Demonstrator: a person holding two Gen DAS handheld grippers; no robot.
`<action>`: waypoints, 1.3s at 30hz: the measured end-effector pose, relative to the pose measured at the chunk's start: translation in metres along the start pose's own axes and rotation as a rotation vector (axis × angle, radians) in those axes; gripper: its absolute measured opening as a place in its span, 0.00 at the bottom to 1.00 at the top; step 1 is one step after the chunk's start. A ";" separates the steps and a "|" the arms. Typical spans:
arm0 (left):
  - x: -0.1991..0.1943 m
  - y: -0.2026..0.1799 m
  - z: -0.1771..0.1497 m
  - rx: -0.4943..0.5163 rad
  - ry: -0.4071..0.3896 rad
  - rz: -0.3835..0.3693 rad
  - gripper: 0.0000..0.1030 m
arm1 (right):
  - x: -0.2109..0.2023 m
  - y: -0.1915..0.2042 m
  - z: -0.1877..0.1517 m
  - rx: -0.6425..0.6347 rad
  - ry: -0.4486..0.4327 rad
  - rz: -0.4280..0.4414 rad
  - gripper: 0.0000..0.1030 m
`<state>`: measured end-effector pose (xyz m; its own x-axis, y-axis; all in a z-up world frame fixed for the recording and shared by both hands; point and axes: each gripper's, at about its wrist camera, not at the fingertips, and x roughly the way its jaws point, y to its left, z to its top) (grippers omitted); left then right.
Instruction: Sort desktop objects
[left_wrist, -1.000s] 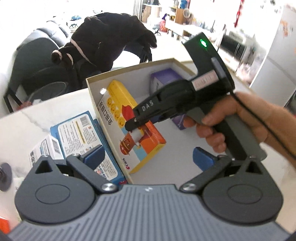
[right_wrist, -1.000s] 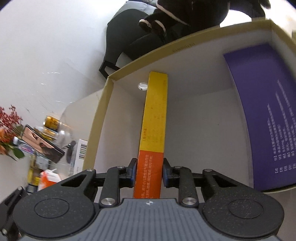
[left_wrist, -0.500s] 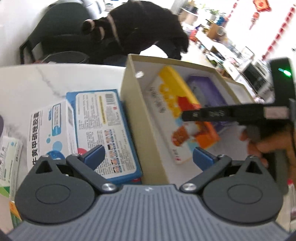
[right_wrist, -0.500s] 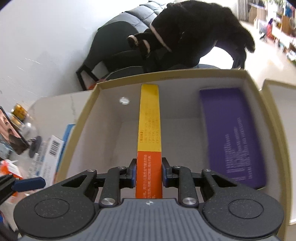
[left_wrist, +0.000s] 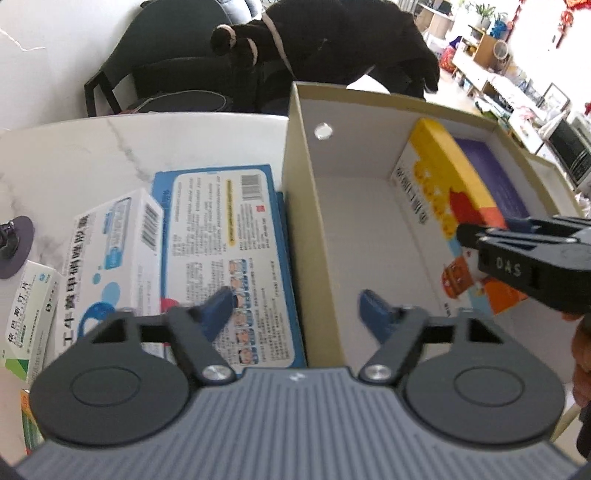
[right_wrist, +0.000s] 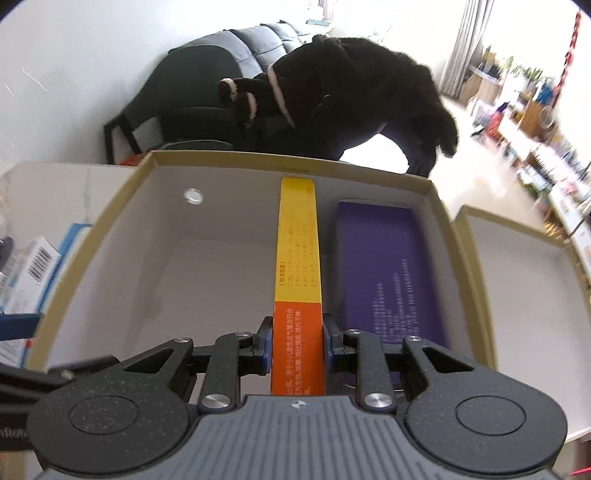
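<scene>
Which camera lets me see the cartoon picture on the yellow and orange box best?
The left wrist view: it faces the yellow and orange box, showing its printed front inside the cardboard box. The right wrist view shows only its narrow text edge, clamped in the right tool.

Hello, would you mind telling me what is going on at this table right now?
A person is sorting medicine boxes into a cardboard box. The right gripper is shut on a yellow and orange carton, holding it on edge inside the box beside a purple box. The left gripper is open and empty, hovering over a blue box and a white box outside on the marble table.
</scene>
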<state>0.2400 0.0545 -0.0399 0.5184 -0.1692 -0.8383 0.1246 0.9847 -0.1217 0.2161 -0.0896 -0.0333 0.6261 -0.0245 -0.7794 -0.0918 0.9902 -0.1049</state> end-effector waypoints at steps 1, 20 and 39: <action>0.003 -0.002 0.000 0.011 0.004 0.006 0.43 | 0.000 -0.001 -0.001 -0.002 -0.004 -0.014 0.27; -0.002 -0.054 -0.017 0.279 -0.033 0.059 0.29 | 0.004 -0.025 -0.015 0.012 -0.006 -0.207 0.29; -0.037 -0.039 -0.025 0.202 -0.103 -0.017 0.51 | 0.010 0.001 -0.010 -0.220 -0.086 -0.384 0.30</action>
<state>0.1945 0.0238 -0.0173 0.5974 -0.1996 -0.7767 0.2956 0.9551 -0.0181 0.2147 -0.0904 -0.0476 0.7079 -0.3640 -0.6053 0.0027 0.8584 -0.5130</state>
